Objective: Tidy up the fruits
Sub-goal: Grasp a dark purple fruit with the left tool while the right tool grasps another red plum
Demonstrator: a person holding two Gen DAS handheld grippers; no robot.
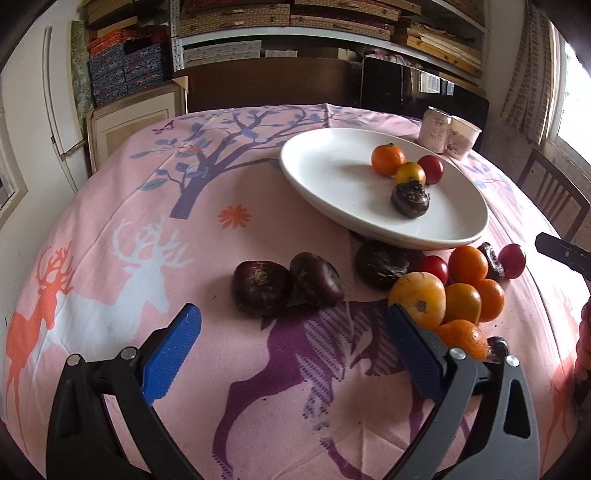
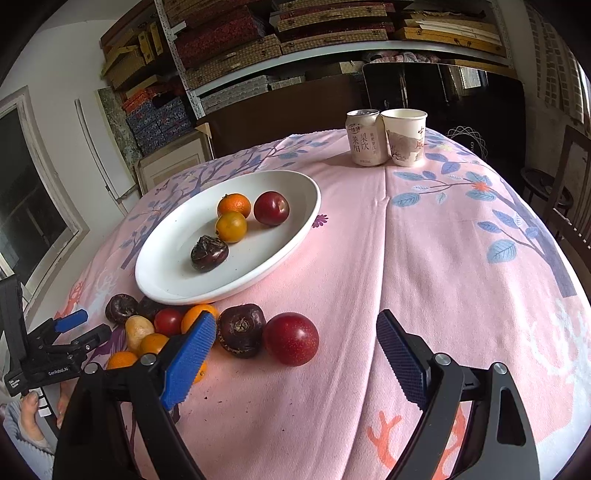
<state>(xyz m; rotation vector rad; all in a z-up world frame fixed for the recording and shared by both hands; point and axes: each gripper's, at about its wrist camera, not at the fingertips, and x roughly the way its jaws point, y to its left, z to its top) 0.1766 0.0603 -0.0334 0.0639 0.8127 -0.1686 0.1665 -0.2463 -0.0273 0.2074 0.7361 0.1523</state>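
Observation:
A white oval plate holds an orange mandarin, a yellow fruit, a red plum and a dark water chestnut. Loose fruits lie on the cloth in front of it: two dark chestnuts, a yellow-orange pile, a red plum and a chestnut. My left gripper is open and empty, just before the two chestnuts. My right gripper is open and empty, with the red plum between its pads.
A drink can and a paper cup stand at the far edge of the pink tablecloth. Shelves of boxes line the back wall. A wooden chair stands at the right.

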